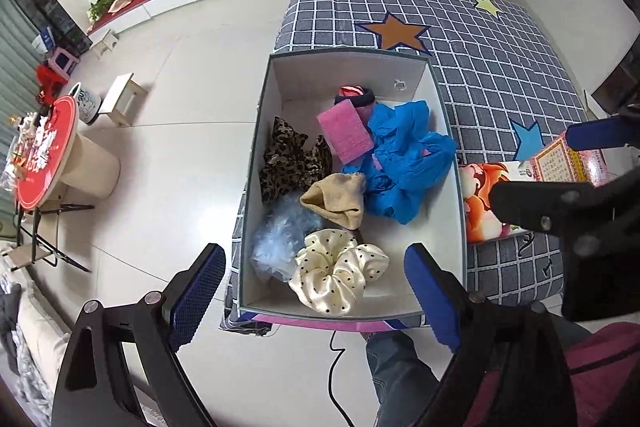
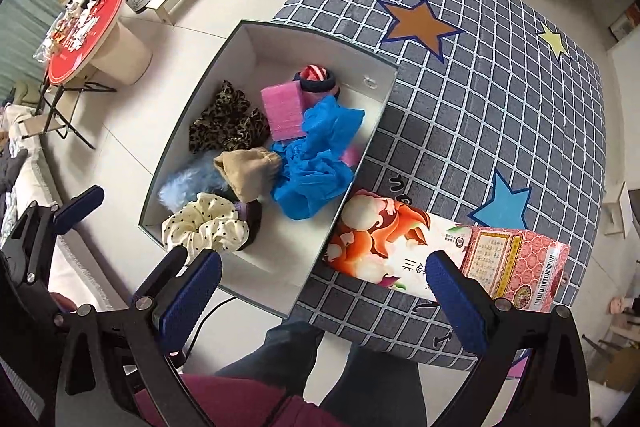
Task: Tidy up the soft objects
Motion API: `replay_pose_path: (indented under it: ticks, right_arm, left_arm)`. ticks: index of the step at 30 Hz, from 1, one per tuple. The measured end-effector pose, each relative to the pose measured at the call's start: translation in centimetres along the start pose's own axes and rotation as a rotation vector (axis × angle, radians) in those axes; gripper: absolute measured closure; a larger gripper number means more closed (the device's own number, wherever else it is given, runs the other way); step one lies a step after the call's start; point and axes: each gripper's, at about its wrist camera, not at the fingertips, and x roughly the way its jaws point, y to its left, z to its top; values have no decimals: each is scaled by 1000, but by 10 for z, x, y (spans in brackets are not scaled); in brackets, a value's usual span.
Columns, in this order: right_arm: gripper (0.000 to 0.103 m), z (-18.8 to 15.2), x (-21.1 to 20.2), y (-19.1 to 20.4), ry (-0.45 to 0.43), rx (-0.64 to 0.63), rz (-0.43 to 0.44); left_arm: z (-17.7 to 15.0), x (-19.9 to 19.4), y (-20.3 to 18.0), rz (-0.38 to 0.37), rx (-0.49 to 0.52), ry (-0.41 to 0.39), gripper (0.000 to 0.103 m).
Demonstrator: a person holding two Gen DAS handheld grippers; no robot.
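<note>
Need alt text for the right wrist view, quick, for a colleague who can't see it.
Open right gripper hangs empty above a white box of soft items, scrunchies, blue plastic and a pink sponge, on a checked cloth. A printed packet lies beside the box.

Left tool [image 1: 316,291] wide open above white box [image 1: 260,147] w/ cream dotted scrunchie [image 1: 336,273], blue plastic bag [image 1: 404,163], pink sponge [image 1: 346,133]

My bench [image 2: 500,99], wearing a grey checked cover with stars, is carrying an open white box [image 2: 192,131] at its left edge and a printed tissue pack [image 2: 400,247] lying just beside it.
</note>
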Motion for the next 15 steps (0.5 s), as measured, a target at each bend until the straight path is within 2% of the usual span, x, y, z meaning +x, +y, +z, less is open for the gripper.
replay_pose_path:
  ticks: [11,15]
  right_arm:
    - [0,2,-1,10,-3,-11,-4]
    - [0,2,0,10,3,-5,3]
  left_arm:
    - [0,2,12,17,-26,14,10]
    - [0,-4,24,-47,-77,-34,10]
